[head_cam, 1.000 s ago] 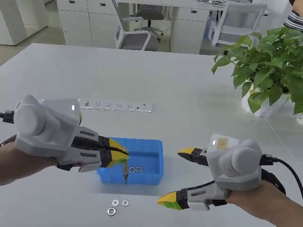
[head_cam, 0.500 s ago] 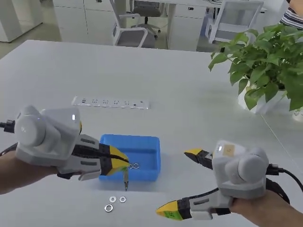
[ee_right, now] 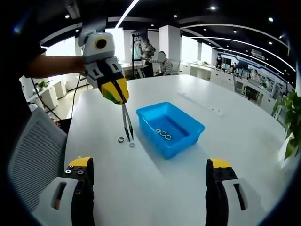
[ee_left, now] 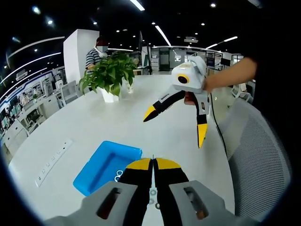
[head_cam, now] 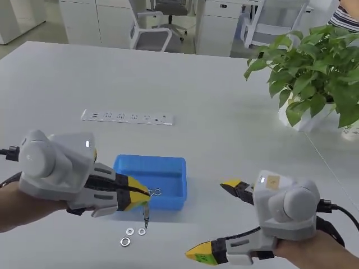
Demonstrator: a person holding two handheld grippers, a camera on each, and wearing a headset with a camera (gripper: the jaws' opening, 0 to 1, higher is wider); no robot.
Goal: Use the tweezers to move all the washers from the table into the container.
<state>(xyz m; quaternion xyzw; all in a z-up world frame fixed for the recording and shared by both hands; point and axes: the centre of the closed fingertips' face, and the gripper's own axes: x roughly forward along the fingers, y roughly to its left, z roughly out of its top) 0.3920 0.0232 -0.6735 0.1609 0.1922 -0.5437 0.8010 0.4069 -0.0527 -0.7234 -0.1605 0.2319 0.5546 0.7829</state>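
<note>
Grey office table bears power strip, potted plant, blue container.

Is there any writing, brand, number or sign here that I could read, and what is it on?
No text is readable in any view.
The small pale sticker on the right tool: too small and blurred to read.
Markings on the long white power strip on the grey table: too small to read.
The blue plastic container: no label visible.

Three washers on table; three in one container; one tweezers.
</note>
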